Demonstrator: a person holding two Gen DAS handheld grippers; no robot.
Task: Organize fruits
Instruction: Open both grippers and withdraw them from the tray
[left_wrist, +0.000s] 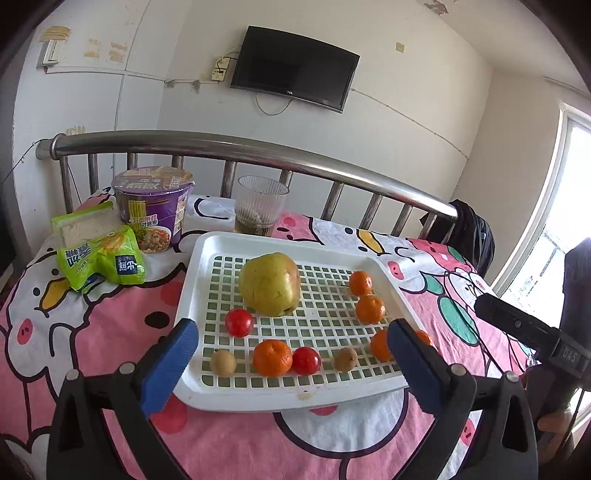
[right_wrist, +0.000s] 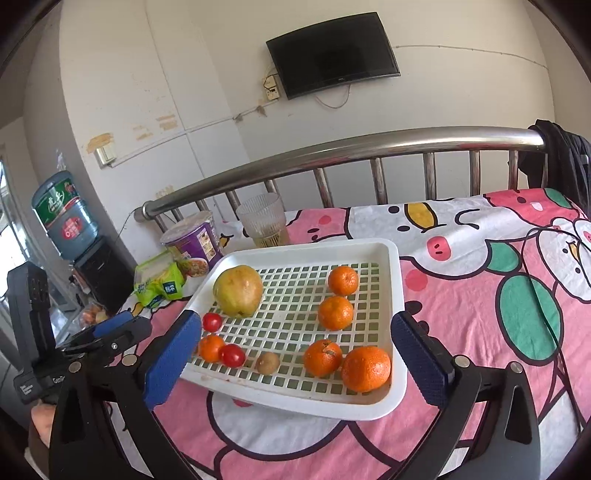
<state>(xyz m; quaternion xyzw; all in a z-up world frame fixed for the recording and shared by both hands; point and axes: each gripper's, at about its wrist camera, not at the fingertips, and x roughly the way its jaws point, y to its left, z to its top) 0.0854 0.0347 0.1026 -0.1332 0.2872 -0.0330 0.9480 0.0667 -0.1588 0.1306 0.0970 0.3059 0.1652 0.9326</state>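
Note:
A white slotted tray (left_wrist: 207, 254) (right_wrist: 400, 295) lies on the pink cartoon bedsheet. It holds a large yellow-green pear (left_wrist: 269, 284) (right_wrist: 238, 291), several mandarins (left_wrist: 272, 357) (right_wrist: 365, 368), two red cherry tomatoes (left_wrist: 239, 322) (right_wrist: 232, 355) and small brown longans (left_wrist: 223, 363) (right_wrist: 267, 363). My left gripper (left_wrist: 291, 365) is open and empty, above the tray's near edge. My right gripper (right_wrist: 295, 365) is open and empty, over the tray's near side.
Behind the tray stand a purple instant-noodle cup (left_wrist: 153, 206), green snack packets (left_wrist: 99, 254) and a ribbed glass (left_wrist: 260, 210). A steel bed rail (left_wrist: 258, 151) runs along the far edge. A water dispenser (right_wrist: 64, 218) stands at left.

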